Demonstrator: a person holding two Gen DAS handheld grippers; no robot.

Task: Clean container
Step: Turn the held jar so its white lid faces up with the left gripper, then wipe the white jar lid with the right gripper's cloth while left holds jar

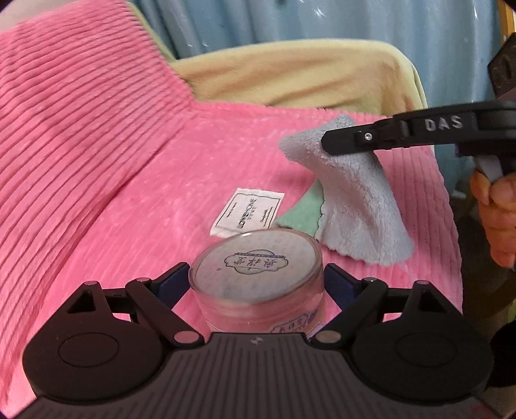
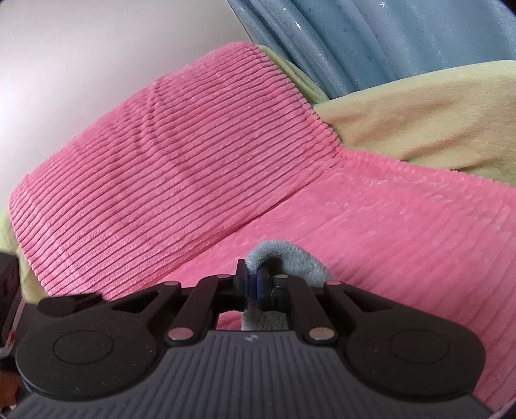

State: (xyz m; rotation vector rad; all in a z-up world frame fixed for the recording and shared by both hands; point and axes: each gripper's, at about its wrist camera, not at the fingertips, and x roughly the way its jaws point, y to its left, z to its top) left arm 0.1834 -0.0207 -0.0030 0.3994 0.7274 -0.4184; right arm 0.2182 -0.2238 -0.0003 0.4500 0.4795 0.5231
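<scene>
A round clear container [image 1: 254,258] with a printed white lid sits between the fingers of my left gripper [image 1: 256,277]. Both blue pads press its sides, so the gripper is shut on it just above the pink blanket. Beyond it, to the right, my right gripper [image 1: 329,143] reaches in from the right edge. It pinches the top of a grey fluffy cloth [image 1: 358,206], which hangs down in a cone to the blanket. In the right wrist view the right gripper [image 2: 253,280] is shut on a fold of that grey cloth [image 2: 290,254].
A pink ribbed blanket [image 1: 129,193] covers the seat and the raised cushion on the left. Its white label [image 1: 246,212] lies flat, with a green cloth [image 1: 300,216] beside it. Yellow-green fabric [image 1: 290,74] and a blue curtain [image 1: 322,22] lie behind. A hand [image 1: 496,209] is at the right edge.
</scene>
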